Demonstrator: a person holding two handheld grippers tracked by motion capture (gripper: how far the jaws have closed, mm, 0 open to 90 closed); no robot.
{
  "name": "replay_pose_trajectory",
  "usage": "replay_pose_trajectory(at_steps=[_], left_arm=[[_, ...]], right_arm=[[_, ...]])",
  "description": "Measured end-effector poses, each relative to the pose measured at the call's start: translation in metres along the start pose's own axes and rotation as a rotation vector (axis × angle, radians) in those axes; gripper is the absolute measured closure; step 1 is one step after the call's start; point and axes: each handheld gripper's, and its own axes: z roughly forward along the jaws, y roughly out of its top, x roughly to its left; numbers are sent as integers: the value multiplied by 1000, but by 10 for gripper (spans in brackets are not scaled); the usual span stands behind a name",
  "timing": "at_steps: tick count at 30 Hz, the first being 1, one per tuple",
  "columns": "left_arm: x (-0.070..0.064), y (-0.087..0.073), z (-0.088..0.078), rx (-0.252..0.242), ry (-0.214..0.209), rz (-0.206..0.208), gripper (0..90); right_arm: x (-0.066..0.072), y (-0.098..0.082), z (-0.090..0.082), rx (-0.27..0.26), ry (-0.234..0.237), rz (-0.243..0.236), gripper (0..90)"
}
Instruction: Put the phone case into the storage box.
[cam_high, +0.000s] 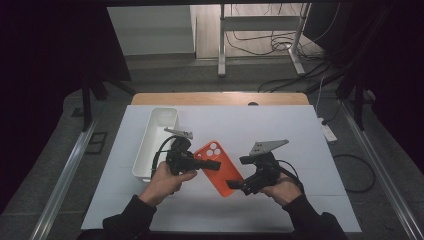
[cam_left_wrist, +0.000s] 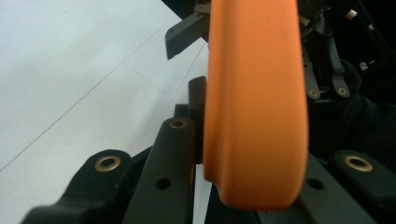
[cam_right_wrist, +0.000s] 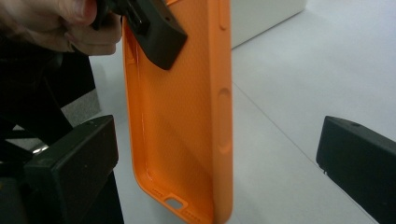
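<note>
orange case (cam_left_wrist: 256, 102) hides left gripper (cam_high: 207, 164)

Glowing bright on the white table (cam_high: 280, 125), fading to dark surroundings. Blurring badly up close on the orange phone case (cam_left_wrist: 254, 102).

It looked like a lab — dark curtains (cam_high: 45, 60), loose black floor cables (cam_high: 280, 42), a white-topped table (cam_high: 280, 125).
</note>
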Motion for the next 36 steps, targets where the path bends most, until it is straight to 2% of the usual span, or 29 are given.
replay_pose_trajectory(at_steps=[4,9,11,16,17,18,20,21,24,27,28,29,31,32,33,35,36], left_arm=[[-2,1,1,6,-9,24,838],[-4,2,2,3,-15,34,837],[-5,2,2,1,-18,39,837],[-6,2,2,-1,-19,47,836],[-6,2,2,-1,-20,49,836],[-6,2,2,-1,-20,50,836],[-7,2,3,-2,-22,50,836],[-7,2,3,-2,-22,50,835],[-7,3,3,4,-22,54,835],[-7,2,3,6,-21,54,832],[-7,2,3,6,-21,54,830],[-7,2,3,4,-28,52,826],[-7,2,3,2,-35,52,820],[-7,3,2,-5,-53,54,812],[-7,3,2,-5,-53,54,795],[-7,3,2,-10,-64,55,760],[-8,3,2,-9,-62,61,757]], right_arm=[[2,0,5,24,10,2,0],[5,1,10,58,5,7,0],[5,1,12,73,21,20,0],[7,2,13,86,31,14,42],[8,2,13,94,28,13,146],[8,2,13,95,46,18,204],[7,2,12,95,59,25,280],[7,2,12,95,59,25,280],[5,3,10,90,92,26,500],[4,3,9,84,138,40,634],[4,3,9,84,138,40,634],[3,3,9,88,167,45,684],[2,3,9,93,180,50,702],[0,2,9,95,216,59,764],[0,2,9,95,216,59,764],[-1,2,8,93,247,52,841],[0,2,7,92,251,49,843]])
